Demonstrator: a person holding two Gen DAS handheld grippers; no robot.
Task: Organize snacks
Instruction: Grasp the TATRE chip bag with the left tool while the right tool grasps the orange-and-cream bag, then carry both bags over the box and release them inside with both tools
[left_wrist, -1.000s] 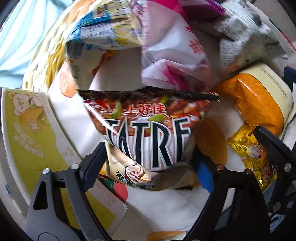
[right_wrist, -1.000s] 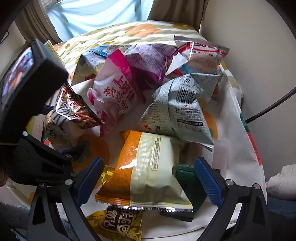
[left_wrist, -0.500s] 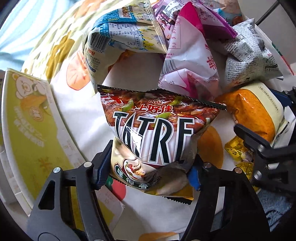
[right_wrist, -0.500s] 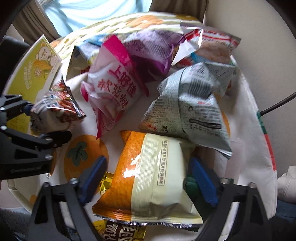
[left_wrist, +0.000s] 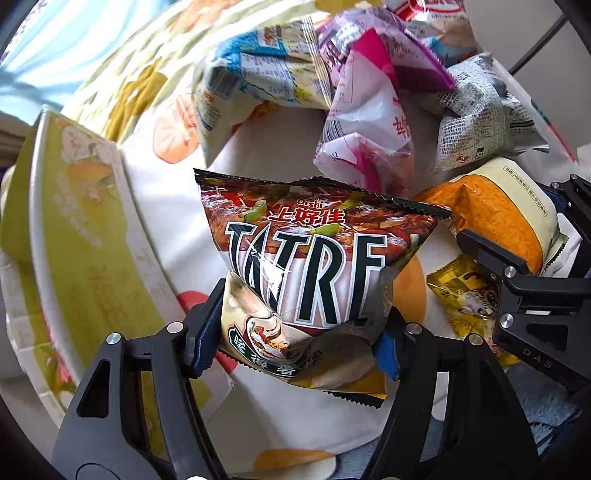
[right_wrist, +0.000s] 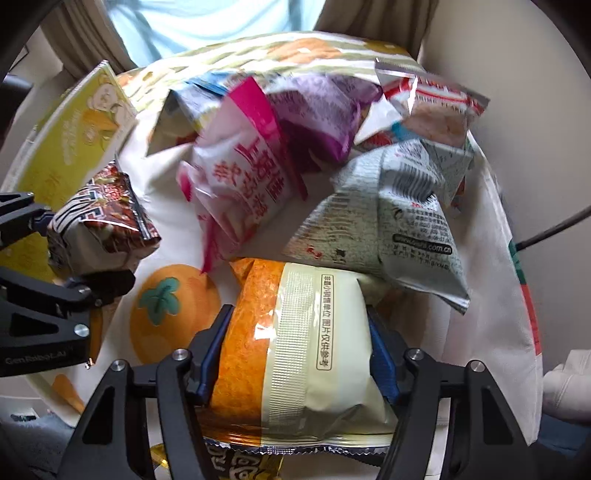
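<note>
1. My left gripper holds the brown bag by its lower end, clear of the surface.
2. My right gripper is closing on the orange bag, which lies on the surface; I'd squeeze gently.
3. The box flanks the left; the bag heap crowds ahead, so lifting straight up looks safest.

Bag between the left jaws is dark red-brown with big black-and-white letters and a beige bottom. Between the right jaws, the pack is orange one side, cream the other. Beyond them: a pink-and-white bag, a silver-grey one, a purple one. Tablecloth is white with orange fruit prints.
</note>
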